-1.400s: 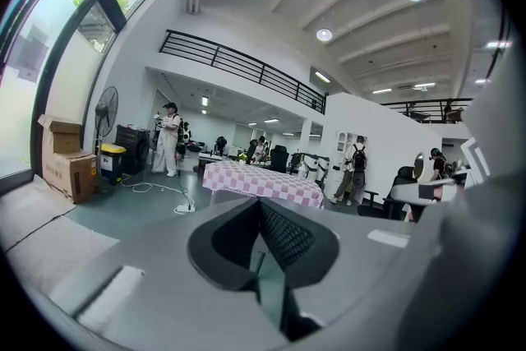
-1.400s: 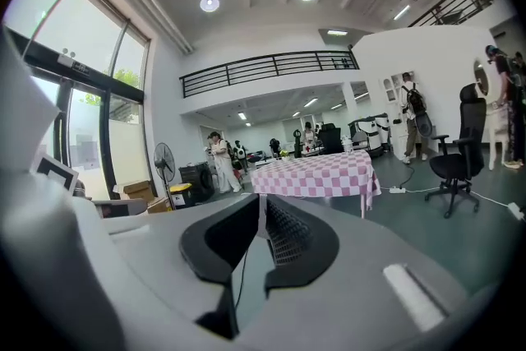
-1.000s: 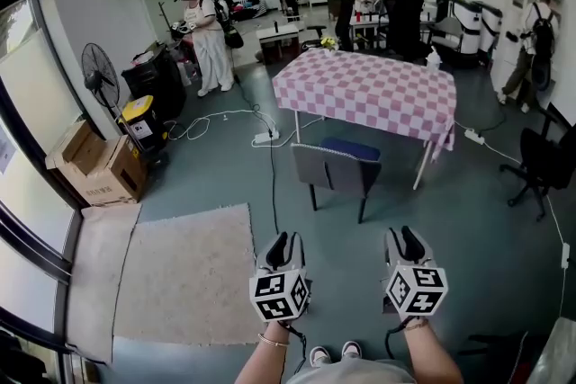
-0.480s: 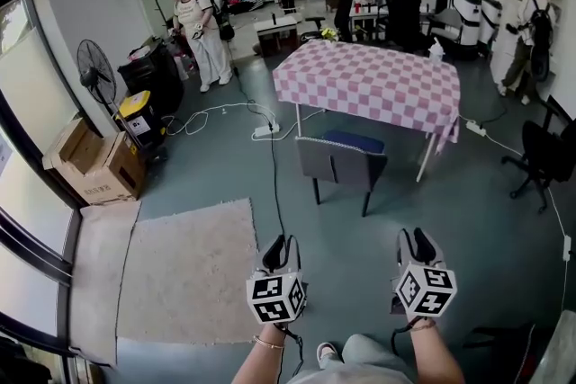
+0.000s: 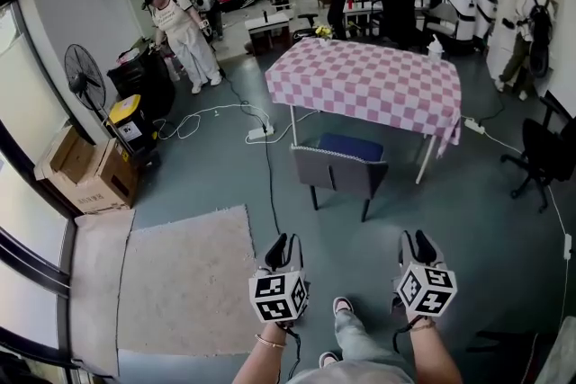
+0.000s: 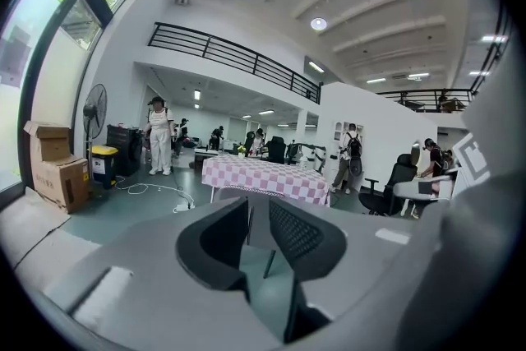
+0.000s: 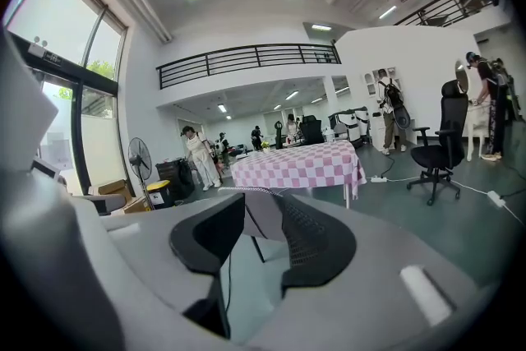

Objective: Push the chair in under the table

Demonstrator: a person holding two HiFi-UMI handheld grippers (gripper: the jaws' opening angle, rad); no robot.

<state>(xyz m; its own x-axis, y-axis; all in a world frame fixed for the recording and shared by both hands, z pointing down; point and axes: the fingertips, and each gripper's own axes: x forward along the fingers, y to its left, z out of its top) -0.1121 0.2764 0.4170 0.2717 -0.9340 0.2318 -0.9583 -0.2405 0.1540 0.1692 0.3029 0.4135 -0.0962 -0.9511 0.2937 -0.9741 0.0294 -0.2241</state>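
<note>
Chair [image 5: 337, 174]: grey padded backrest w/ pale piping along the top edge, blue seat, thin dark legs. Backrest faces the tools. Front of the seat sits just under the near edge of the desk [image 5: 369, 85]; the rest of the chair stands out on the floor [image 5: 468, 229]. It's upright, straight ahead of both tools and well apart from them, approx. btwn their two lines of aim. In each gripper view the grey back & one leg show thru the gap btwn the jaws.

Desk: beyond the chair, pink-&-white check cloth hanging over the sides, white legs. Small items on its far edge are too small to tell.

Left tool [image 5: 286, 240]: jaws spread a little, nothing btwn the pads, touching nothing. Right tool [image 5: 415, 238]: same, jaws apart, empty. Both are held side by side, level w/ each other, aimed fwd & slightly down. A shoe [image 5: 342, 306] is on the floor btwn them, a bit nearer the person.

Left of the left tool: beige rug [image 5: 184, 283]. Further left & ahead: cardboard boxes [image 5: 85, 171], bin [image 5: 126, 117] w/ yellow lid, standing fan [image 5: 85, 81] by the window. A dark cable [image 5: 267, 166] runs along the floor ahead of the left tool, past the chair's left side. Far ahead-left is a person in white [image 5: 180, 36]. Well off to the right of the right tool is a black office chair [image 5: 544, 157].
</note>
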